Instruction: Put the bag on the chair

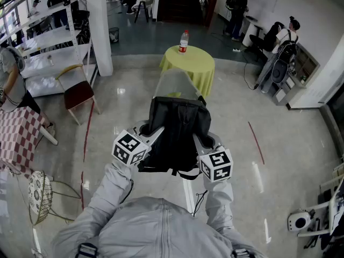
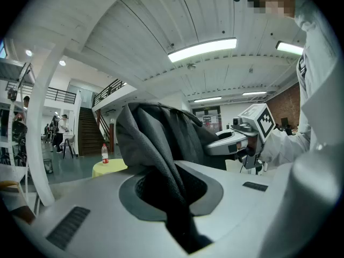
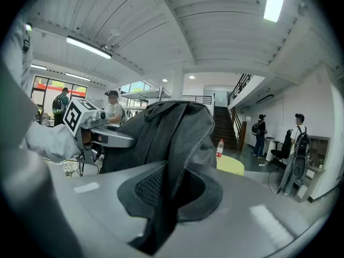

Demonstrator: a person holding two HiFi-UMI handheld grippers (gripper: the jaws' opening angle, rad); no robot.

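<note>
A black backpack (image 1: 177,133) hangs between my two grippers in front of my chest. My left gripper (image 1: 150,135) is shut on a strap at the bag's left side, and my right gripper (image 1: 201,142) is shut on a strap at its right. Just beyond the bag rises the pale grey back of a chair (image 1: 174,86); its seat is hidden under the bag. In the left gripper view, dark bag fabric (image 2: 161,138) runs down between the jaws of my left gripper (image 2: 172,195). The right gripper view shows my right gripper (image 3: 169,195) clamped on the bag's mesh strap (image 3: 172,138).
A round table with a yellow cloth (image 1: 188,62) and a bottle (image 1: 184,41) stands behind the chair. A red-seated chair (image 1: 79,93), a checked table (image 1: 16,136) and a wire stool (image 1: 40,192) are on the left. A white pillar (image 1: 100,26) stands far left, people at the far right.
</note>
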